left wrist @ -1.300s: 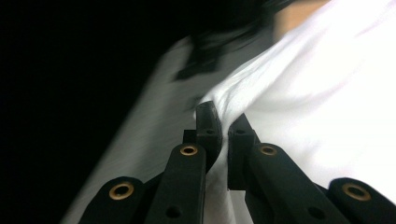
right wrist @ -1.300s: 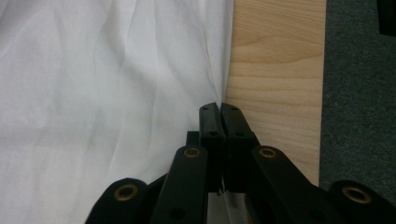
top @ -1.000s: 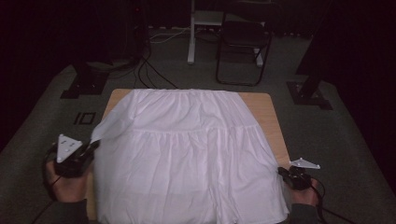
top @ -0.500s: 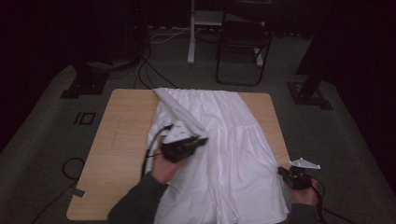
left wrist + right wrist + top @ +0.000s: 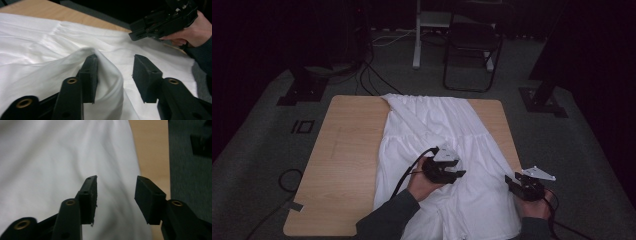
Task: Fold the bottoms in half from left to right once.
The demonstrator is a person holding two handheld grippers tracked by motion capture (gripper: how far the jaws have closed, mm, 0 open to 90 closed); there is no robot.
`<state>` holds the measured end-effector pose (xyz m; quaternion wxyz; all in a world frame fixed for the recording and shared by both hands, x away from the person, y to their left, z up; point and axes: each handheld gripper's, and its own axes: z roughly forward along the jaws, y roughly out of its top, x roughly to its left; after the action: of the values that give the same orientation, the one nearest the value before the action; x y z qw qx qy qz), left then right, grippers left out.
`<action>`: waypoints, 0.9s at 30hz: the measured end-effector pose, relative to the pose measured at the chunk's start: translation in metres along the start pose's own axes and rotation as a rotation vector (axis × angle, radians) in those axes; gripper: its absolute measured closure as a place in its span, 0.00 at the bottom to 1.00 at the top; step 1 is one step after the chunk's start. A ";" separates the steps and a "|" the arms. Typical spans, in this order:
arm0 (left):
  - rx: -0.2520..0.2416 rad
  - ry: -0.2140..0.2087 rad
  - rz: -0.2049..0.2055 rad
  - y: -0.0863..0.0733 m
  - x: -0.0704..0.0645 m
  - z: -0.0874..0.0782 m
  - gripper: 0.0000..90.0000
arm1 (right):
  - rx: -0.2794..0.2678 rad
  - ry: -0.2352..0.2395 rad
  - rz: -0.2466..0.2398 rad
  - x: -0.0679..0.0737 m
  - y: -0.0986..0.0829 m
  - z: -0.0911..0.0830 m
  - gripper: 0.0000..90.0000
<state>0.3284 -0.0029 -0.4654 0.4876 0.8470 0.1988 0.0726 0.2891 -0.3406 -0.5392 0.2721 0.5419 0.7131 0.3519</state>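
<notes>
A white, softly creased cloth (image 5: 447, 145) lies on the light wooden table (image 5: 344, 155), covering the table's right half from the far edge down to the near edge, with one layer folded over onto itself so that the left half of the wood is bare.

The left hand-held gripper (image 5: 451, 172) sits over the middle of the cloth, held by the person's left hand (image 5: 422, 182), whose dark sleeve comes in from the bottom of the high view. In the left gripper view (image 5: 115, 75) its jaws stand spread apart. A raised fold of the white cloth drapes against the inner face of the jaw on the left of that view and bulges into the gap between the two jaws; the other jaw stands clear of the fabric, with flat cloth beneath it. Nothing is pinched.

The right hand-held gripper (image 5: 512, 182) is at the cloth's right edge near the table's near right corner, held low by the right hand (image 5: 534, 202). In the right gripper view (image 5: 116, 198) its jaws are also spread, hovering above the cloth close to its edge, with a strip of bare wood and grey carpet floor (image 5: 190, 170) just beyond. Whether its jaws touch the fabric cannot be told.
</notes>
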 end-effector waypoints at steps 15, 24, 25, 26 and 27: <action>0.081 0.356 -0.066 -0.086 0.012 -0.100 0.50 | -0.081 0.218 -0.117 0.065 0.045 -0.007 0.71; 0.182 0.517 -0.272 -0.152 0.039 -0.129 0.47 | -0.012 0.266 -0.162 0.097 0.062 0.022 0.58; 0.195 0.529 -0.287 -0.156 0.042 -0.129 0.47 | -0.005 0.268 -0.169 0.099 0.063 0.026 0.58; 0.205 0.538 -0.305 -0.160 0.045 -0.128 0.47 | 0.001 0.270 -0.169 0.100 0.063 0.031 0.56; 0.206 0.526 -0.330 -0.163 0.047 -0.127 0.46 | 0.011 0.271 -0.163 0.101 0.064 0.035 0.55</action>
<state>0.2878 0.1903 -0.5433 0.3365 0.8005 0.4587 0.1886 0.3260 -0.2256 -0.5102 0.1981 0.4312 0.7870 0.3943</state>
